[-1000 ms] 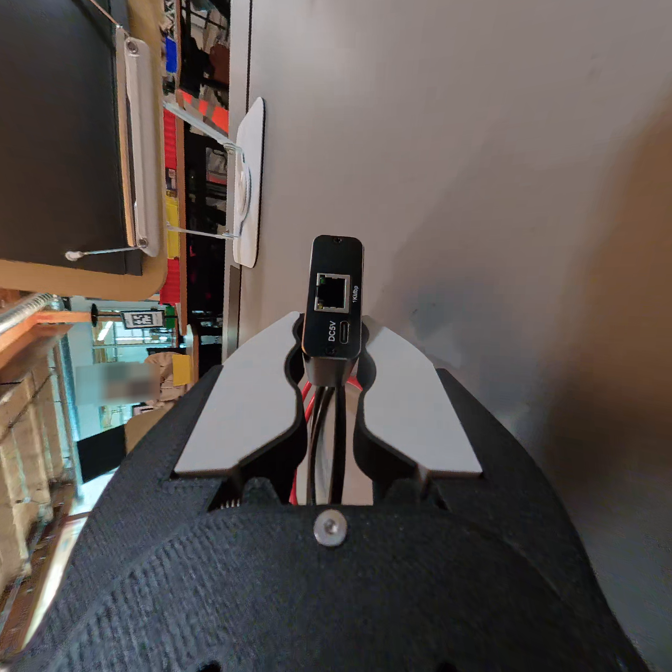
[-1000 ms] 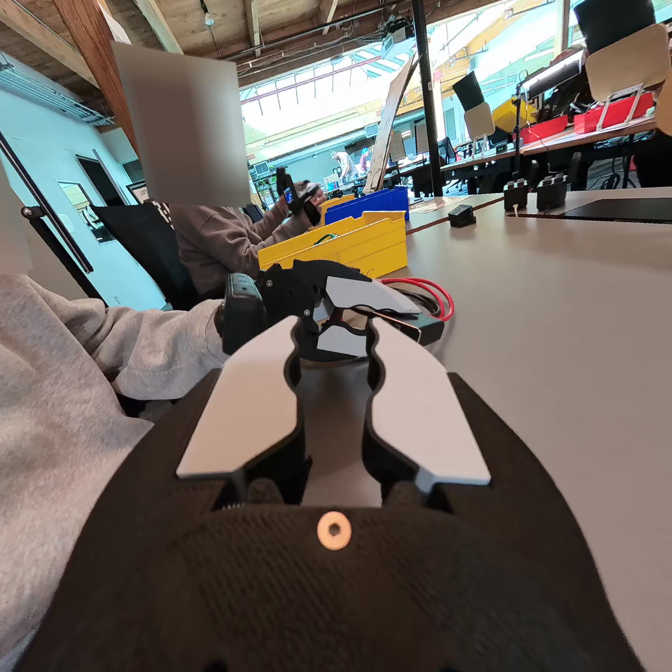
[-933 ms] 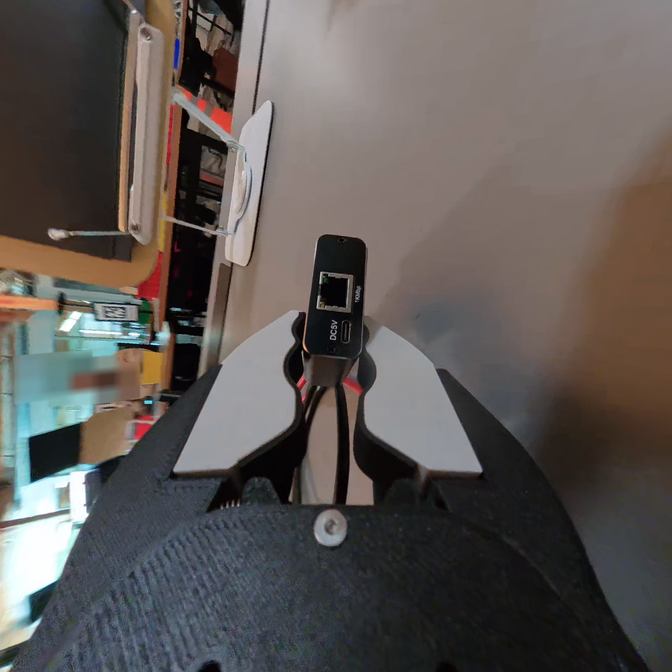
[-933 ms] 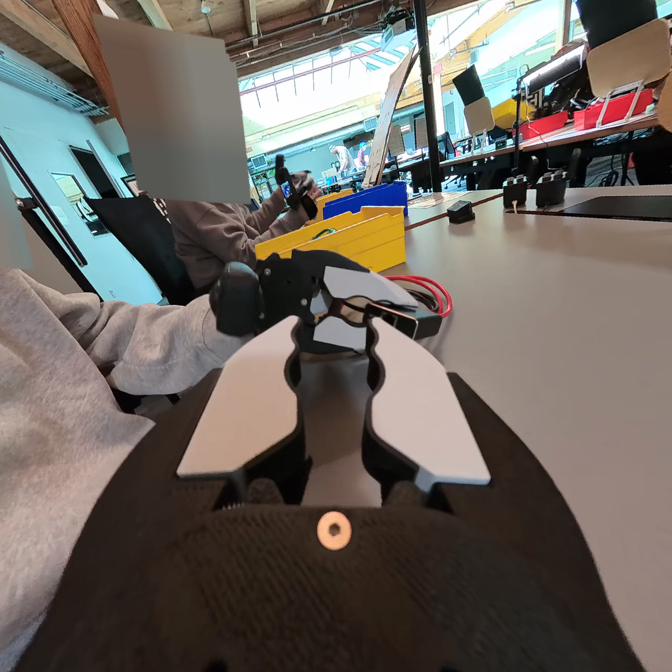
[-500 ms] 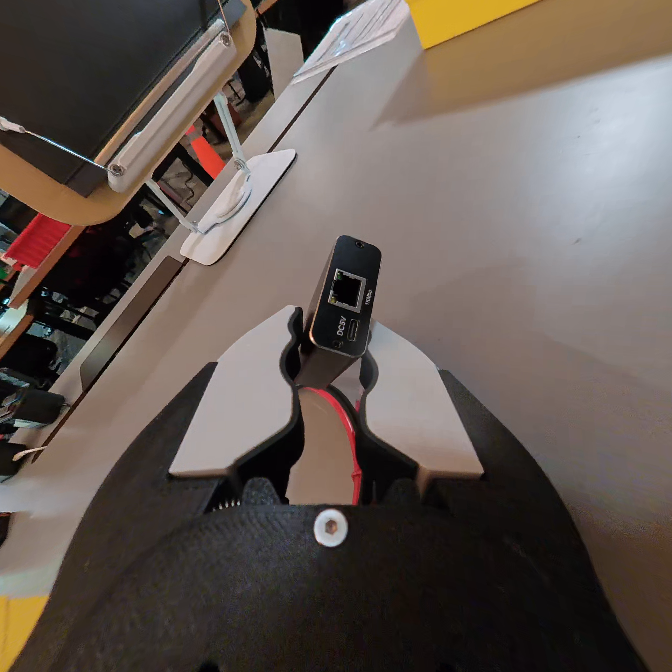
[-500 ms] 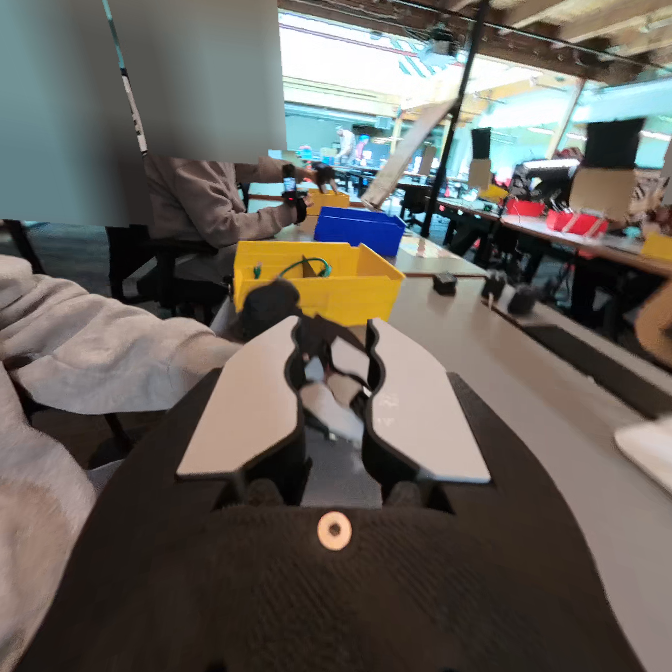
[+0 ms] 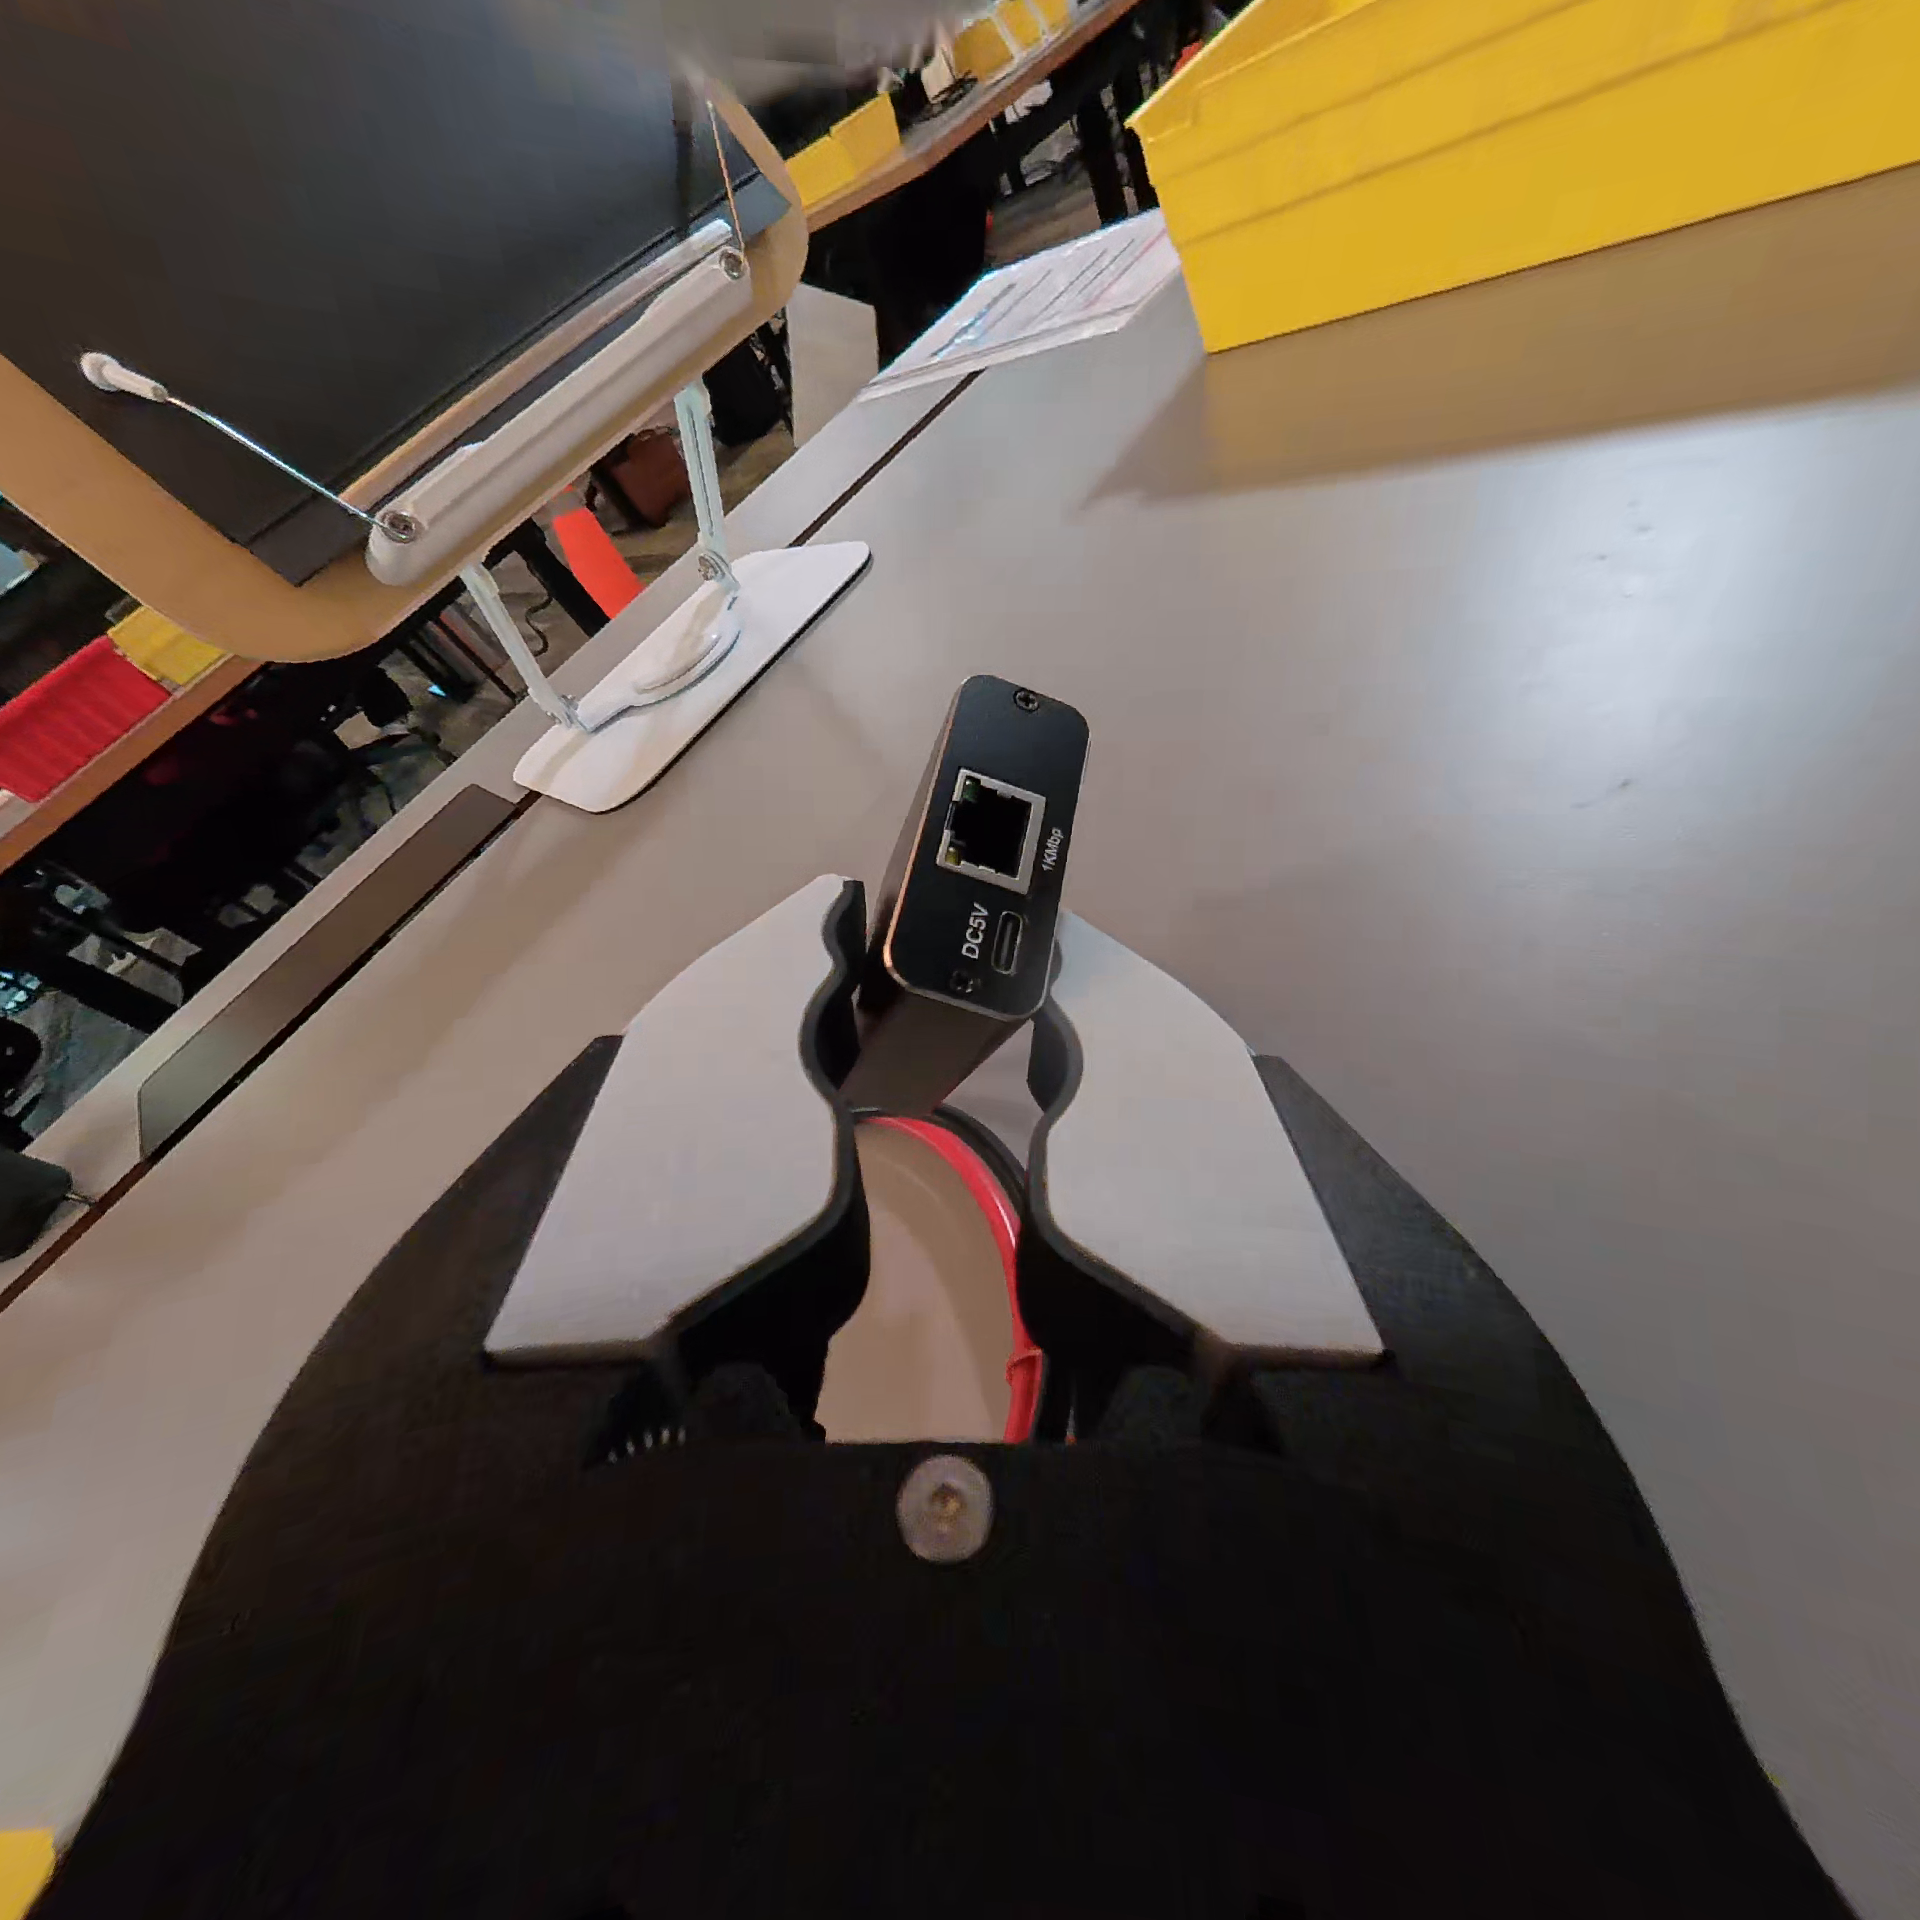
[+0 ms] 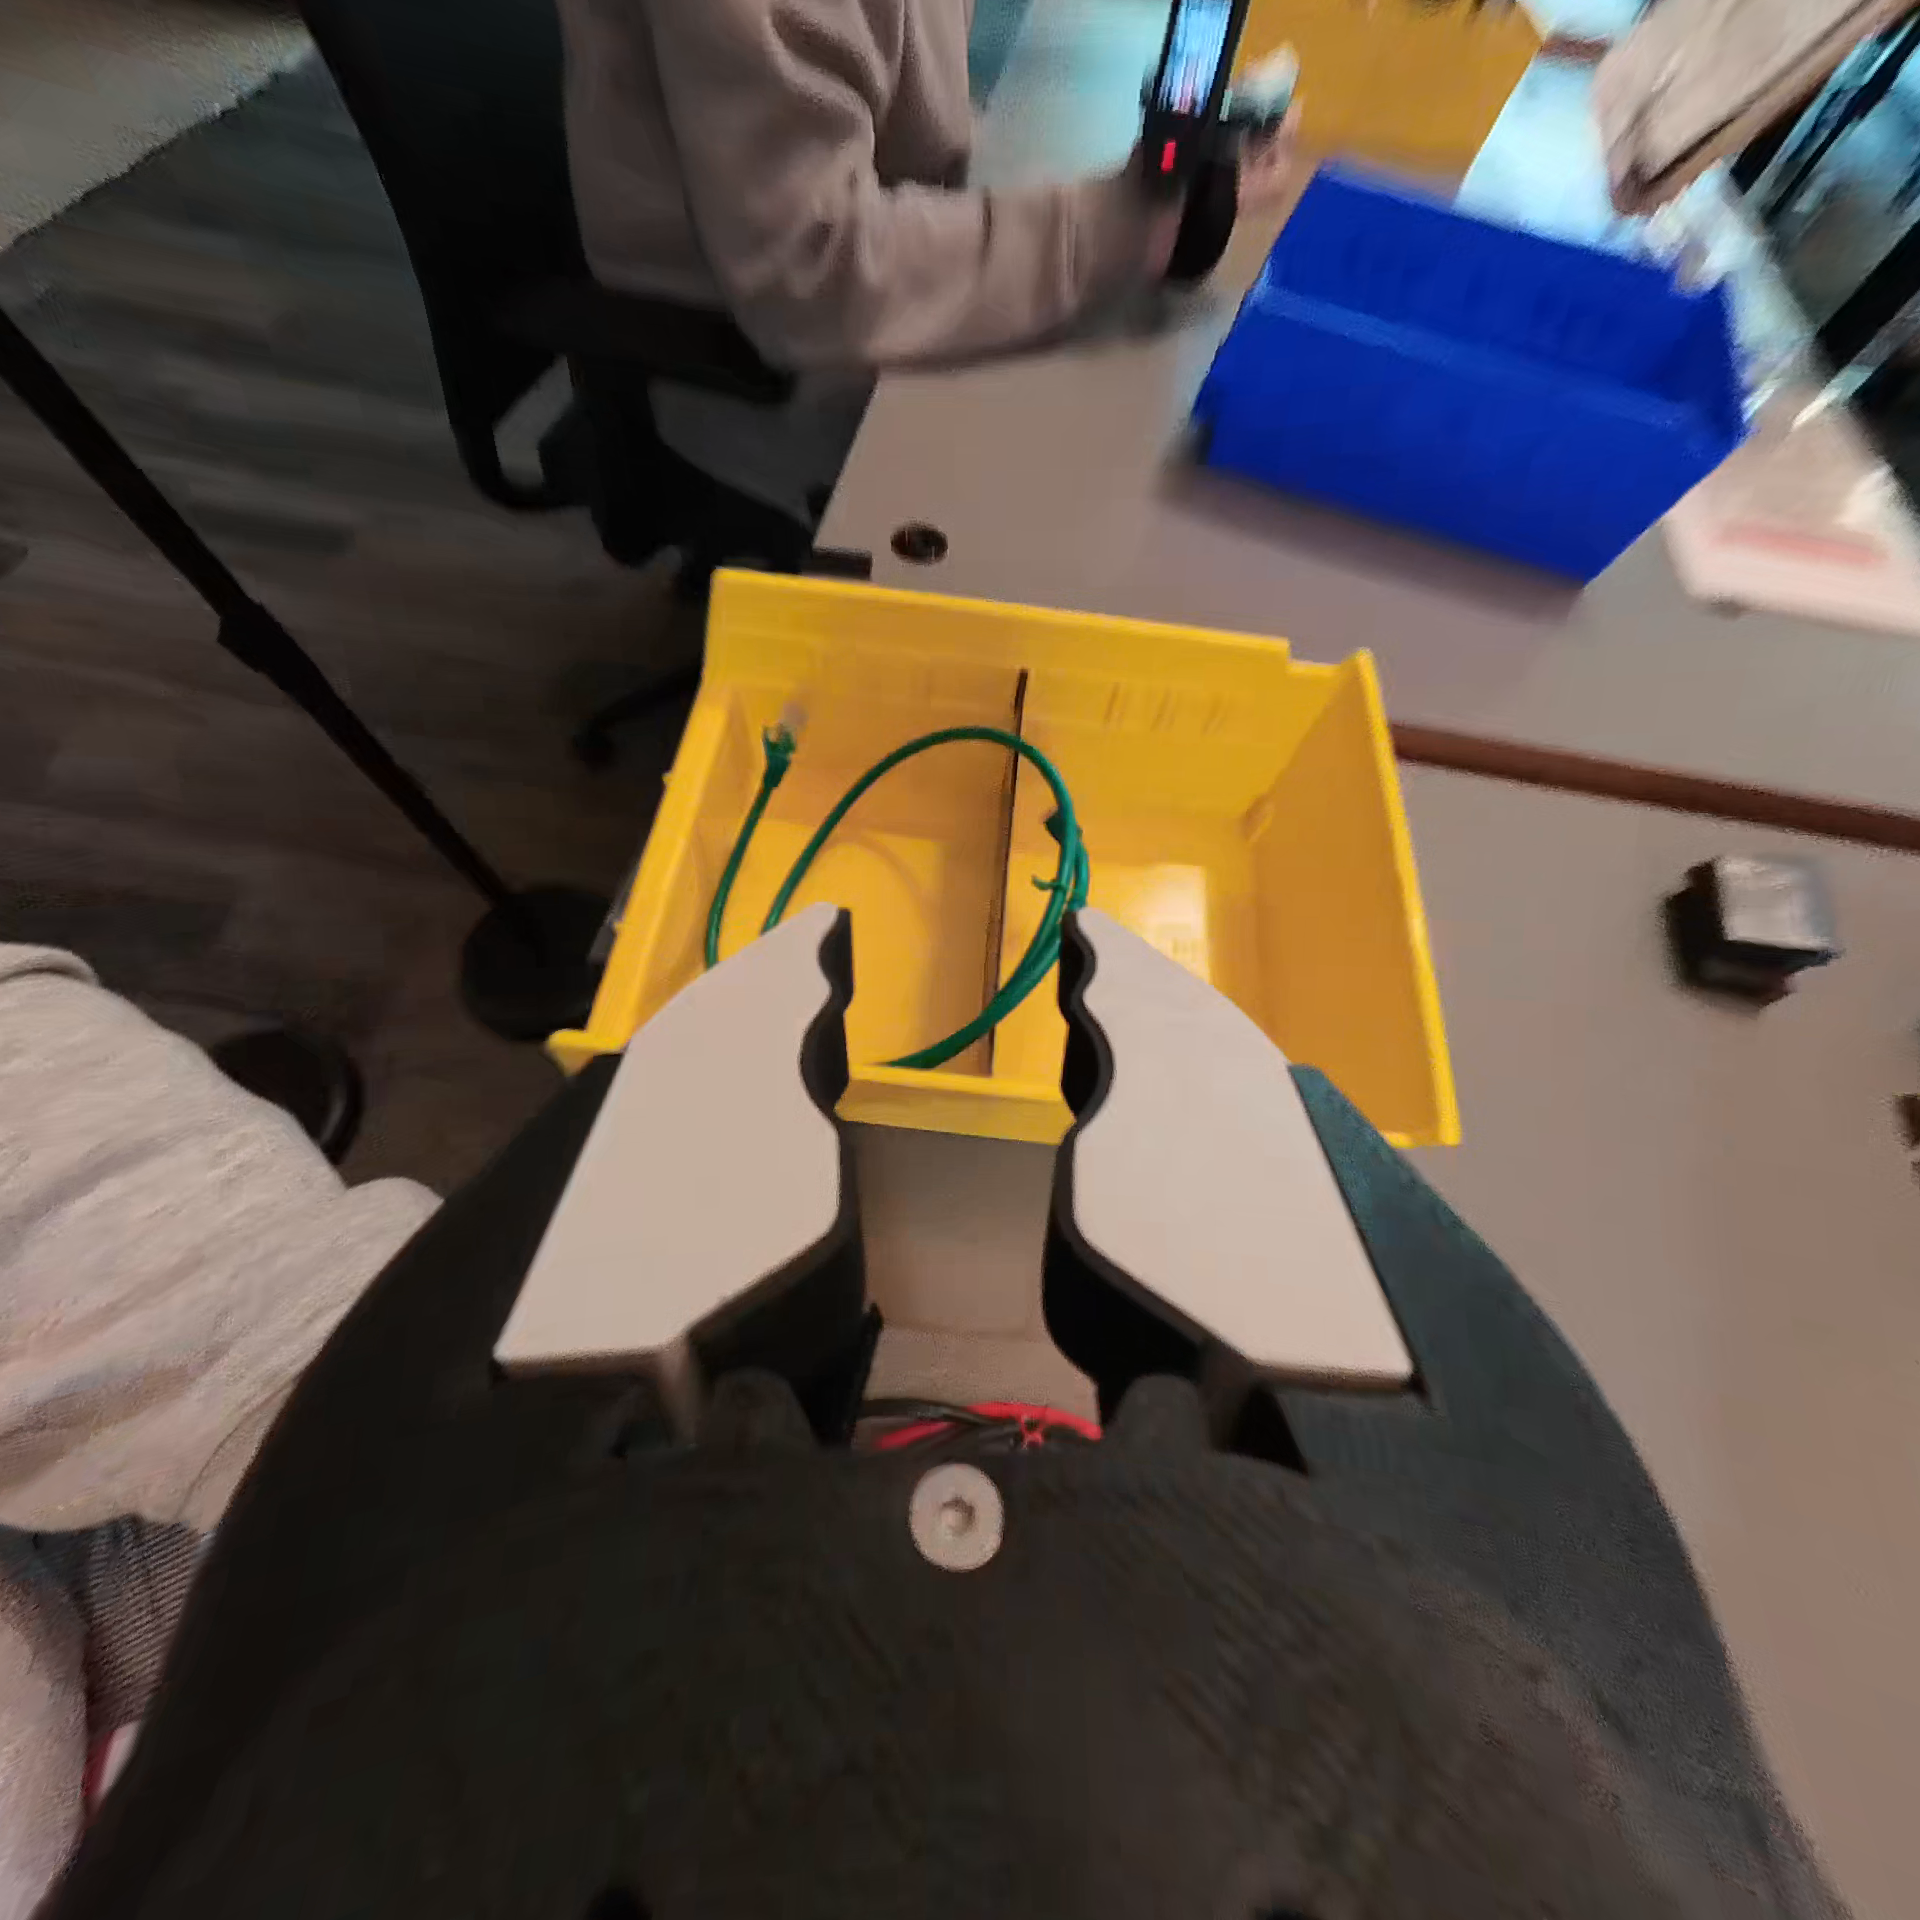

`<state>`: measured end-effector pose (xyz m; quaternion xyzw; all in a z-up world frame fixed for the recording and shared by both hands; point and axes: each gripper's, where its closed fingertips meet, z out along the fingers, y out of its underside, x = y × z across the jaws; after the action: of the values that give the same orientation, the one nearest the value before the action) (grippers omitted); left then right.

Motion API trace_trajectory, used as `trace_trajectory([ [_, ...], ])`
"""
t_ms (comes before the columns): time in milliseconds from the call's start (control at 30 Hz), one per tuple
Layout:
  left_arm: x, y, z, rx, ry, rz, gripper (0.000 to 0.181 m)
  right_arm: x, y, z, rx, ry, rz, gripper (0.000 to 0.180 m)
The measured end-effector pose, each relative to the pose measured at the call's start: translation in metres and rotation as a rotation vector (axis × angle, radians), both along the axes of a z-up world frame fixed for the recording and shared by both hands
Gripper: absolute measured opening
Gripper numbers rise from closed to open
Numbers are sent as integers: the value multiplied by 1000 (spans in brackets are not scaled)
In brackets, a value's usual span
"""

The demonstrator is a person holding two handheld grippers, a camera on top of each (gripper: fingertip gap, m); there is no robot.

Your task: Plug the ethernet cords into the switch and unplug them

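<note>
Left tongs [image 7: 943, 961] clamping the small black metal switch [image 7: 982, 868], right tongs [image 8: 951, 971] gaping over a yellow plastic bin [image 8: 1340, 883] holding a green ethernet cord [image 8: 883, 769].

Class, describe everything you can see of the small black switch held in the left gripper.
The switch is a slim black box, apparently metal, with rounded corners. Its end face points toward the camera and shows one empty ethernet port, a smaller oval port below it, and a screw at the top. The left gripper clamps its body, holding it tilted above the grey table.
</note>
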<state>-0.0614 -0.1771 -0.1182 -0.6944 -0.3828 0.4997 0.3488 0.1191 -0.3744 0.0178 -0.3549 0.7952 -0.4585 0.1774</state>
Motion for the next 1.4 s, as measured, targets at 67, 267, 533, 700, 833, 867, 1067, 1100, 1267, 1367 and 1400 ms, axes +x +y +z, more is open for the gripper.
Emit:
trace_trajectory([
  [67,0,0,0,-2,2,-4,29,7,-28,-25,123,4,13,27],
  [267,0,-1,2,15,11,-11,29,15,-66,-115,436,193,7,25],
  [533,1,0,0,-6,7,-16,29,25,-79,-11,191,-63,4,10],
  [700,1,0,-1,-21,5,-15,29,-39,-44,108,-119,-182,-100,9],
  [833,1,2,-2,-45,1,-15,29,-126,21,165,-313,-150,-251,9],
  [867,1,2,-3,-51,0,-15,29,-150,41,168,-341,-118,-301,9],
  [1067,-1,4,-7,-104,-12,-8,29,-273,171,109,-356,77,-611,8],
  [1100,-1,5,-9,-121,-15,-6,28,-288,194,95,-358,129,-658,7],
  [1267,-4,7,-18,-224,-40,12,29,-325,286,12,-347,504,-793,6],
  [1367,-6,6,-21,-265,-46,30,30,-315,322,-42,-326,778,-758,6],
  [1400,-6,5,-21,-264,-48,36,30,-308,330,-58,-327,875,-724,6],
])
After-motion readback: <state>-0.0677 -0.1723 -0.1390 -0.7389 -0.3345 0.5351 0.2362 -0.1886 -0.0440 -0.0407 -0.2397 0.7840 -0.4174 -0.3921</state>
